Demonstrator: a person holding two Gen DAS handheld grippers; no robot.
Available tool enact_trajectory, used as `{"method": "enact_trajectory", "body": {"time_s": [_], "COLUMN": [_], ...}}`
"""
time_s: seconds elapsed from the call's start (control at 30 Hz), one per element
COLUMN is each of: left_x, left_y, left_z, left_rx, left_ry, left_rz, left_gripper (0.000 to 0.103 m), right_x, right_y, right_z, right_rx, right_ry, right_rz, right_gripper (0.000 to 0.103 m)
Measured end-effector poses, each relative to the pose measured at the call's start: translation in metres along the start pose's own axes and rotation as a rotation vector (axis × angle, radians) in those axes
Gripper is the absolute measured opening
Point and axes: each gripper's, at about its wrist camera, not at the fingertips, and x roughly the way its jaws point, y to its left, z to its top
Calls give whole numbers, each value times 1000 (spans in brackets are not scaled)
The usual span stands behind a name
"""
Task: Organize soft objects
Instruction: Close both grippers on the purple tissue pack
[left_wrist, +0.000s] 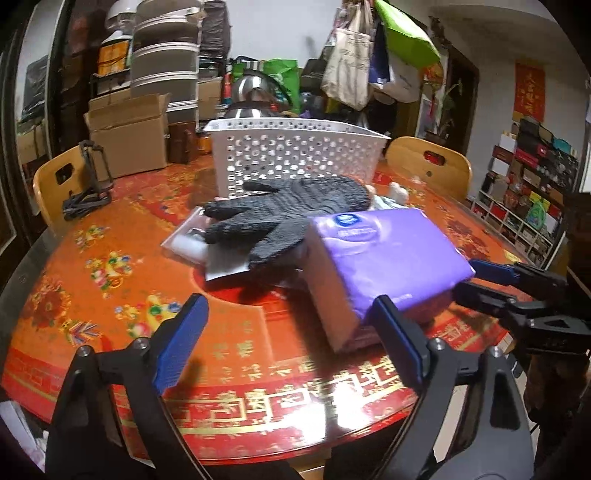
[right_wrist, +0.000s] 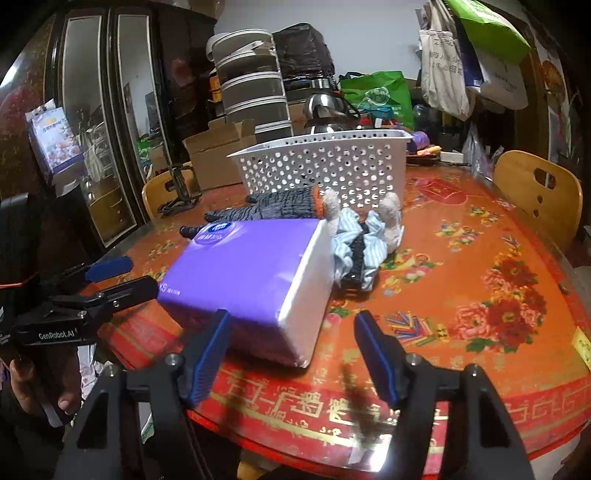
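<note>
Left gripper (left_wrist: 284, 332) released, low over bench (left_wrist: 110, 295), right pad touching tissue pack (left_wrist: 380, 258). Black knit glove (left_wrist: 280, 214) on clear packets, left of pack. White perforated basket (left_wrist: 295, 158) behind. Striped soft toy (right_wrist: 362, 240) right of pack. Right gripper (right_wrist: 291, 350) released, at pack's near corner.

Both wrist cams are sitting low over the table's near edge (left_wrist: 258, 439), looking across toward the white basket (left_wrist: 295, 158). The left one's viewing the purple tissue pack (left_wrist: 384, 254) from its left, the right one from its right, both close up, each catching the other gripper.
</note>
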Motion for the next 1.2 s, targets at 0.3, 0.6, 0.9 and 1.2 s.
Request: {"method": "enact_trajectory", "body": {"time_s": [0.3, 0.6, 0.9, 1.2], "left_x": [4, 14, 27, 19], "left_y": [-12, -20, -24, -30], "left_z": [-1, -11, -12, -9], "left_rx": [17, 44, 78, 105], "left_ry": [-22, -7, -11, -51], "left_rz": [-40, -81, -156, -154], "left_gripper": [76, 74, 50, 47], "right_x": [5, 11, 18, 17], "right_y": [13, 19, 19, 32], "right_z": [-1, -4, -7, -8], "right_rx": [-49, -79, -116, -135], "right_ry": [-1, 12, 21, 38], "right_rz": [26, 30, 13, -35], "right_gripper": [56, 50, 44, 36]}}
